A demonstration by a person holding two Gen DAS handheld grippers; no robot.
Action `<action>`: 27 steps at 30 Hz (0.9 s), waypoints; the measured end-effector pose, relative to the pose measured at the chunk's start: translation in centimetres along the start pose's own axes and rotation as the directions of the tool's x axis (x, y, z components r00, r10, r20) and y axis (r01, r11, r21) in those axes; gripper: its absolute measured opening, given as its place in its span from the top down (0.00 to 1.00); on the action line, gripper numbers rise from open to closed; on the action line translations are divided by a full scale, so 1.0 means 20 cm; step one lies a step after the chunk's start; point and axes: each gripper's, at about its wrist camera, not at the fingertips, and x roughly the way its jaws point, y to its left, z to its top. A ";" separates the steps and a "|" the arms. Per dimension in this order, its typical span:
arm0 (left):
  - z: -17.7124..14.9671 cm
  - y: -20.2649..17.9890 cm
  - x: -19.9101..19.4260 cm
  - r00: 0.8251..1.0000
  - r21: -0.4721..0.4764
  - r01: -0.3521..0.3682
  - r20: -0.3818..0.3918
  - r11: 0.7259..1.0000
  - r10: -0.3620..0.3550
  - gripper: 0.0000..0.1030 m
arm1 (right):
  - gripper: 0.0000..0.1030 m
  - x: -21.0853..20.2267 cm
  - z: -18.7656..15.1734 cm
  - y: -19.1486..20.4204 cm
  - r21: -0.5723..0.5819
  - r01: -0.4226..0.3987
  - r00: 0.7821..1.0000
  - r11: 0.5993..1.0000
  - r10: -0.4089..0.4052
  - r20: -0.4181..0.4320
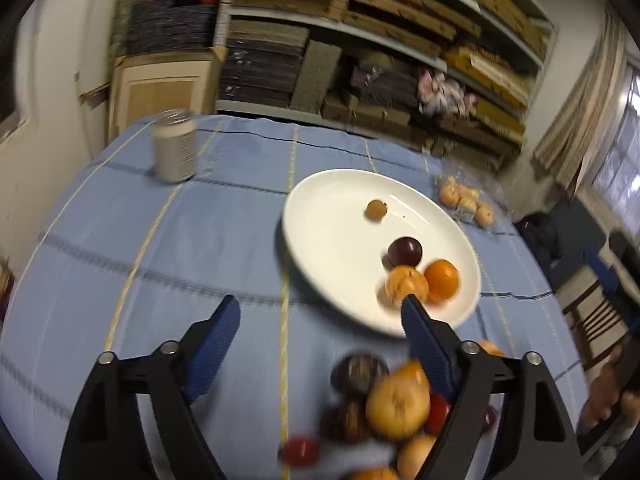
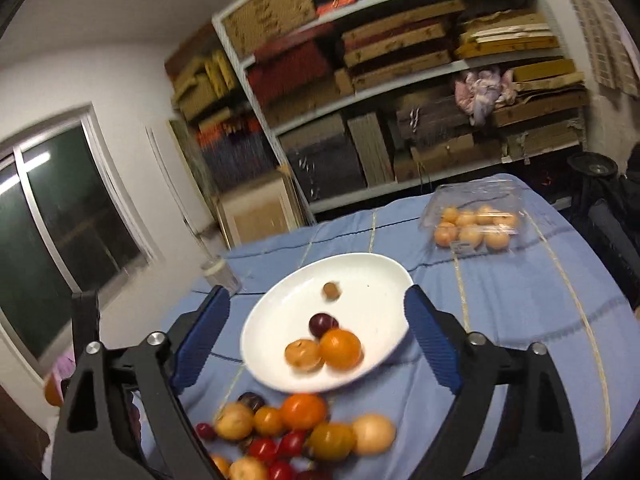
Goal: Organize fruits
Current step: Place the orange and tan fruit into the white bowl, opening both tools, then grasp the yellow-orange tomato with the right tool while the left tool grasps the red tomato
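A white plate (image 1: pixel 328 240) sits on the blue tablecloth and holds an orange (image 1: pixel 441 280), a tan fruit (image 1: pixel 406 286), a dark plum (image 1: pixel 405 251) and a small brown fruit (image 1: pixel 376 210). The plate also shows in the right wrist view (image 2: pixel 372 280). A loose pile of fruits (image 2: pixel 304 436) lies in front of the plate, seen too in the left wrist view (image 1: pixel 396 404). My left gripper (image 1: pixel 320 312) is open and empty, above the cloth left of the pile. My right gripper (image 2: pixel 316 304) is open and empty, raised above the plate.
A clear plastic box of small orange fruits (image 2: pixel 476 224) lies at the table's far right. A jar (image 1: pixel 175 146) stands at the far left. Shelves of stacked boxes (image 1: pixel 380 40) stand behind the table. A chair (image 1: pixel 600 308) is at the right.
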 end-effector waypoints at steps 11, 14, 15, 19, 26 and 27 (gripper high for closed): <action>-0.49 0.10 -0.15 0.985 0.000 -0.172 -0.006 0.985 0.172 0.11 | 0.07 -0.10 -0.47 -0.16 0.088 0.052 0.980 0.995 -0.034 -0.195; -0.49 0.08 -0.12 0.978 0.038 -0.206 0.001 0.978 0.206 0.11 | 0.05 -0.11 -0.49 -0.11 0.040 0.071 0.981 0.997 -0.062 -0.183; -0.49 0.07 -0.11 0.976 0.055 -0.215 -0.007 0.975 0.216 0.11 | 0.05 -0.10 -0.49 -0.11 0.029 0.076 0.980 0.997 -0.070 -0.187; -0.49 0.01 -0.06 0.972 0.125 -0.233 -0.006 0.964 0.236 0.11 | 0.05 -0.09 -0.51 -0.10 0.028 0.086 0.975 0.996 -0.078 -0.209; -0.47 -0.05 0.04 0.976 0.189 -0.207 -0.032 0.960 0.217 0.28 | 0.05 -0.05 -0.53 -0.11 0.035 0.092 0.966 0.995 -0.081 -0.246; -0.47 -0.04 0.06 0.978 0.187 -0.190 -0.053 0.964 0.203 0.37 | 0.05 -0.05 -0.53 -0.11 0.037 0.092 0.965 0.995 -0.080 -0.249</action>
